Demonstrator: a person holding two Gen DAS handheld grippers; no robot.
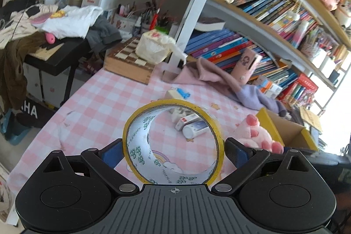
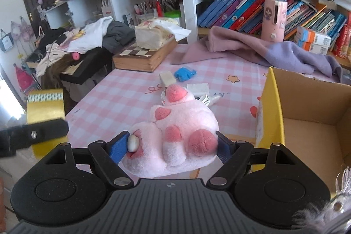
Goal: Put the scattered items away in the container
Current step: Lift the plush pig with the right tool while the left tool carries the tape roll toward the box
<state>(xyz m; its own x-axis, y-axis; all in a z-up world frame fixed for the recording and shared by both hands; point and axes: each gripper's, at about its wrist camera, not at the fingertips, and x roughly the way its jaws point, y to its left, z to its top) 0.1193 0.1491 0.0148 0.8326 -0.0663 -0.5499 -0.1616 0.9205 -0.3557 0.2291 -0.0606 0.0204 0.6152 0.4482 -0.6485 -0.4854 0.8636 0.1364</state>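
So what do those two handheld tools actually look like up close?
Both look alike: the left tool and right tool have matte black plastic bodies with a ribbed grey centre, round side discs, silver pivot screws, hinged black links and blue finger pads. A small crosshair mark sits mid-body. No cables show.

tape roll point(image 1: 173, 144): yellow rim, printed white core, upright on edge, off table, clamped | plush paw point(image 2: 175, 137): pink, darker pads facing up, clamped, off table | box point(image 2: 307, 124): cardboard, yellow side, open top, right of paw | blue clip point(image 2: 184, 74), white erasers point(image 2: 167, 78), small tube point(image 2: 208, 100): loose on table
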